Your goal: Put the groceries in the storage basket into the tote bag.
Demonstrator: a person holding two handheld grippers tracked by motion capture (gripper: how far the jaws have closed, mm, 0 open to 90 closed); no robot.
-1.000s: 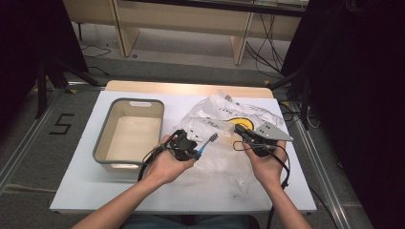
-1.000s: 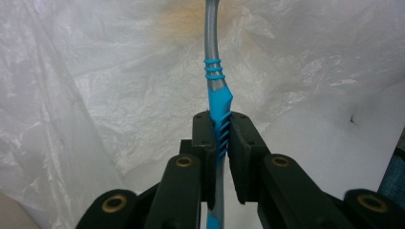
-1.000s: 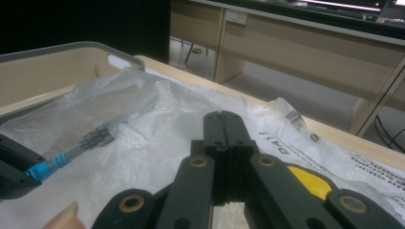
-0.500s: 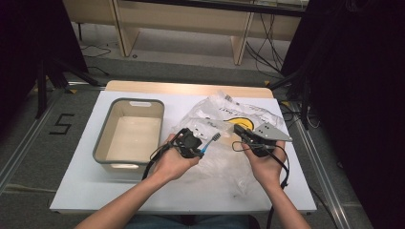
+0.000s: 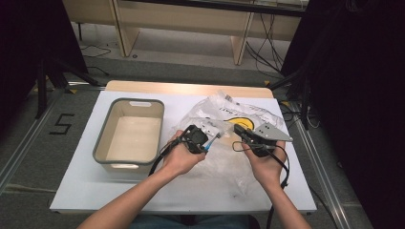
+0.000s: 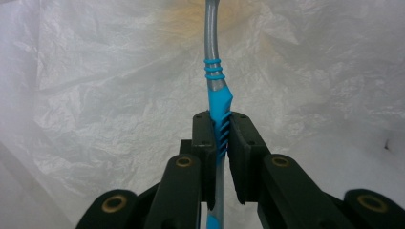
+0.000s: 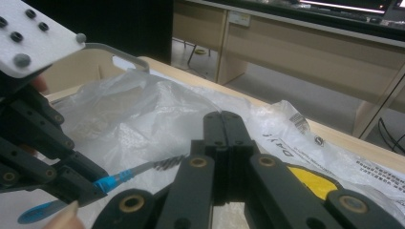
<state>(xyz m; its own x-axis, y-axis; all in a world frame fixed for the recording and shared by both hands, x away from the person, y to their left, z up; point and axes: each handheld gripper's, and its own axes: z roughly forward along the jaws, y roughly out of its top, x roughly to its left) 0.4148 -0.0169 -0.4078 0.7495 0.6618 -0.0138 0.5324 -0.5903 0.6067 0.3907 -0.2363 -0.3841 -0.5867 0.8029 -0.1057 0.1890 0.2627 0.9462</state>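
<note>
At the middle of the high view, the left gripper clamps a blue-and-grey toothbrush over the plastic bag; the right gripper is closed, pinching that bag.

Numeral "5" marked in black on floor, left of bench; dark print on plastic bag, letters partly legible in right gripper view, roughly "DYM", too crumpled to confirm; small printed label near bag's edge, unreadable.
</note>
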